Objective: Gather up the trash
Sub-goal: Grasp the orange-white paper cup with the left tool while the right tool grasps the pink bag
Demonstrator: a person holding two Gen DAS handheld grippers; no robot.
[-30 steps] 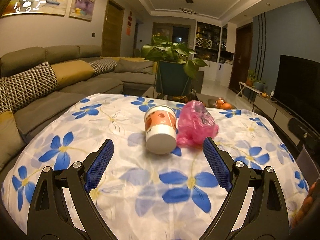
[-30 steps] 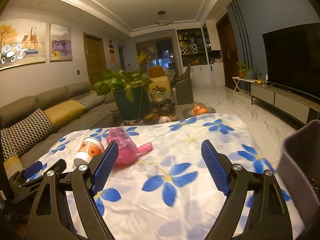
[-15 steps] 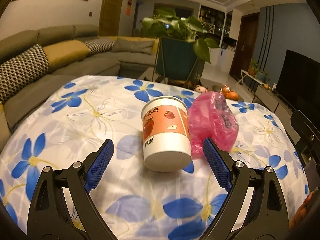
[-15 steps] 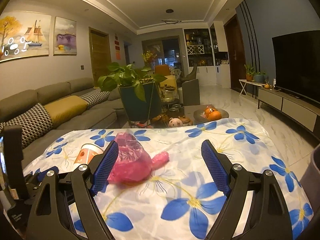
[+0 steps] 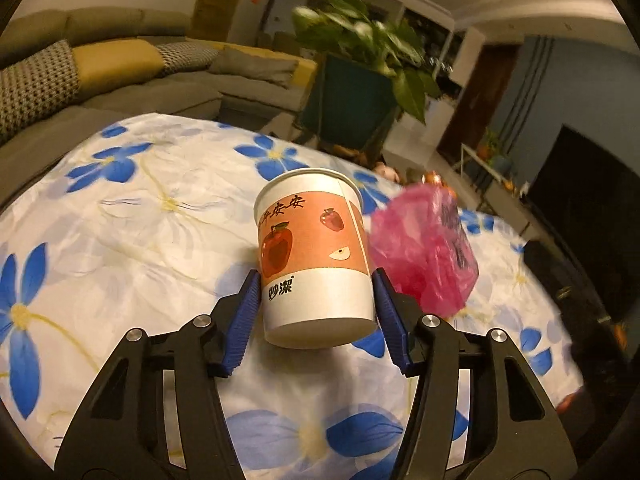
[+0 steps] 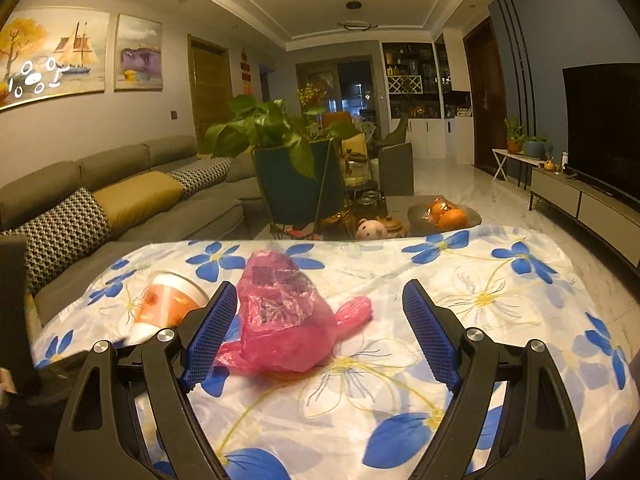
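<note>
left gripper on the cup, right gripper facing the bag

the white paper cup with an orange fruit-print band (image 5: pixel 314 256) lies between the blue pads of the left gripper (image 5: pixel 316 312), its flat base toward the camera and its open rim pointing away, so its long axis runs along the fingers. both pads sit against its lower white wall, one on each side; the left gripper looks clamped on it, or at the very point of closing. whether the cup has cleared the tabletop with the white cloth printed in blue flowers (image 5: pixel 120 216) cannot be told.

just beside the cup, on its right, lies the crumpled pink plastic bag (image 6: pixel 280 312). in the right wrist view it rests on the cloth ahead of the right gripper (image 6: pixel 316 336), whose fingers stand wide apart around nothing. the bag sits toward that gripper's left pad rather than centred in the gap, its twisted tail trailing to the right.

the right hand is the nearer one for the bag; it probably needs a small shift leftward before closing.
</note>
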